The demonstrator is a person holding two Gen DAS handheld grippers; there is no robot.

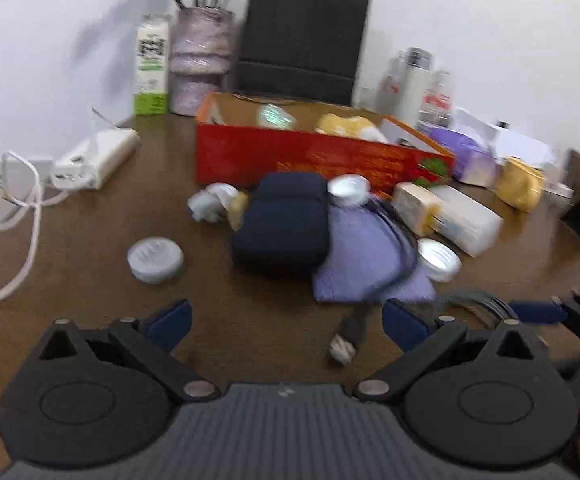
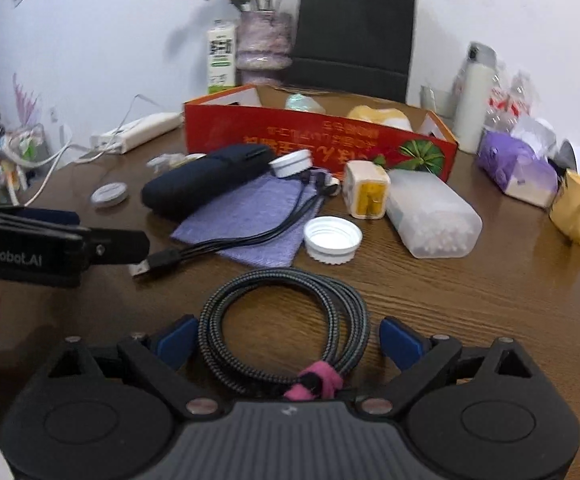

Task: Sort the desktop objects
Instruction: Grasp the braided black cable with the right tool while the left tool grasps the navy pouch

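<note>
1. While the right hand-held gripper (image 2: 284, 338) sits low over the tabletop (image 2: 490, 300), its blue pads are spread wide on either side of a coiled braided cable (image 2: 286, 340), not pinching it yet as far as I can tell.
2. That cable lies flat right in front of the camera, bundled by a pink strap (image 2: 316, 384) on the near side. My guess: light, floppy, a bit springy, so grab across the bundled strands by the strap or the loops will sag and spill.
3. It's a slightly oval loop with no real pointing direction; the long axis runs roughly left to right, and the strap end faces the gripper.
4. The left hand-held gripper (image 1: 286, 322) is spread open too and holds nothing. It hovers just short of a black USB cable (image 2: 226, 240) whose plug points toward the near left.
5. Further out: a purple cloth (image 2: 250, 216), a dark blue pouch (image 2: 206, 180) and white caps (image 2: 332, 238).
6. Behind those stands the red box (image 2: 318, 140), probably where stuff goes.
</note>
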